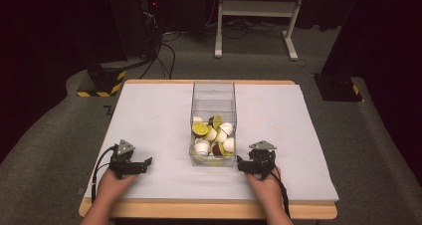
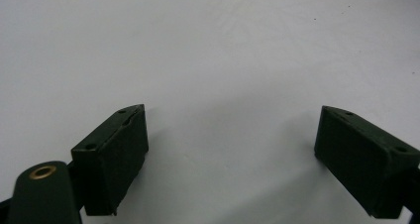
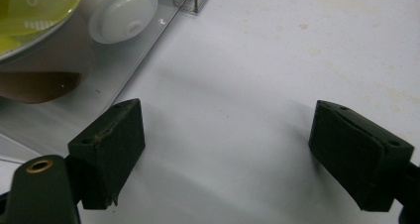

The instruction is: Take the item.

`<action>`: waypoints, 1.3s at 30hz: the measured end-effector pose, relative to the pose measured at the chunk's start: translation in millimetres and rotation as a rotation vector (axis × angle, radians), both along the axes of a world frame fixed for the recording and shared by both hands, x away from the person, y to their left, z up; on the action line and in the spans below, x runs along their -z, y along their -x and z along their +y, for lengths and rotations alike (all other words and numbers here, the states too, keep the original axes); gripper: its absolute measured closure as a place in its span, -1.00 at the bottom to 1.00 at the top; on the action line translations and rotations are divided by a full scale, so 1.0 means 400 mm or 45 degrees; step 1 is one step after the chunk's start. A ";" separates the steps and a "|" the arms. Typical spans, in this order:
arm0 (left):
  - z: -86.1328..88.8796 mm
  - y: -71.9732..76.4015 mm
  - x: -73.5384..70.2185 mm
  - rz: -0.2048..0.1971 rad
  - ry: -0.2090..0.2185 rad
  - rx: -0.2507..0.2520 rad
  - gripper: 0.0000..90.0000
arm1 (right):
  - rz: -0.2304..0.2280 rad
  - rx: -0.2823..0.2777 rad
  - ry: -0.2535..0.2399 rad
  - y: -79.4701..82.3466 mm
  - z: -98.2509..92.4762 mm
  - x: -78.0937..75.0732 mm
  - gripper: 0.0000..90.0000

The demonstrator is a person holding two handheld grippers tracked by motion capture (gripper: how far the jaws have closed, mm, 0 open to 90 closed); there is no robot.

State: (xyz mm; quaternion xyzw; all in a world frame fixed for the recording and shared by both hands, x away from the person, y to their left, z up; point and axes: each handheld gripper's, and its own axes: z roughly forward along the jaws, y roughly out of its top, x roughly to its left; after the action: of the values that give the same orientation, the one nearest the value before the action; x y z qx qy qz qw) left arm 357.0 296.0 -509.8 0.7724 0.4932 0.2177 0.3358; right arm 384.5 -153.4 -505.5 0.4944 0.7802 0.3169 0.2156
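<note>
A clear plastic box [image 1: 213, 96] stands in the middle of the white mat, holding several coffee capsules [image 1: 214, 135] in white, lime and brown. My left gripper [image 1: 132, 164] rests on the mat well to the box's left, jaws wide apart with bare mat between them [image 2: 233, 149]. Just right of the box's near corner lies my right gripper [image 1: 253, 165], also open and holding nothing [image 3: 228, 149]. In the right gripper view the box wall [image 3: 124, 75] is close at the left, with a white capsule [image 3: 121, 13], a lime lid [image 3: 37, 8] and a brown capsule [image 3: 44, 70] behind it.
The white mat [image 1: 278, 120] covers a wooden table [image 1: 209, 209]. Beyond the table are a grey floor, cables, a white stand frame [image 1: 256, 8] and black bases with yellow-striped tape [image 1: 102, 80].
</note>
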 end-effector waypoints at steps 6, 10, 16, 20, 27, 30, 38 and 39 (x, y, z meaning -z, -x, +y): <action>0.000 0.000 0.000 -0.001 0.000 -0.001 -0.70 | 0.000 0.000 -0.001 0.000 0.000 0.000 -0.69; 0.000 0.000 0.000 0.001 0.001 -0.001 -0.70 | 0.001 0.000 -0.001 0.000 0.000 0.000 -0.68; 0.000 0.000 0.000 -0.001 -0.002 0.001 -0.70 | 0.001 0.002 -0.001 0.000 0.000 0.000 -0.68; 0.000 0.000 0.000 -0.001 -0.003 0.001 -0.70 | 0.001 0.001 -0.002 0.000 0.000 0.000 -0.69; 0.000 0.000 0.000 -0.001 -0.003 0.002 -0.70 | 0.000 0.000 -0.001 0.000 0.000 0.000 -0.69; 0.001 0.000 0.000 -0.002 -0.007 0.004 -0.70 | 0.001 0.002 -0.002 0.001 0.000 0.000 -0.69; 0.000 0.000 0.000 0.000 -0.003 0.001 -0.70 | -0.007 -0.002 0.008 0.002 0.002 -0.001 -0.67; 0.000 0.000 0.000 0.000 -0.003 0.001 -0.70 | -0.007 -0.002 0.008 0.002 0.002 -0.001 -0.67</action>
State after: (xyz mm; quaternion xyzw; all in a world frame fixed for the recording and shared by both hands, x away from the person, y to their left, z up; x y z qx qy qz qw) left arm 357.0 296.0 -509.7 0.7731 0.4925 0.2181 0.3348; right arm 383.7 -152.7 -505.2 0.4921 0.7810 0.3160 0.2192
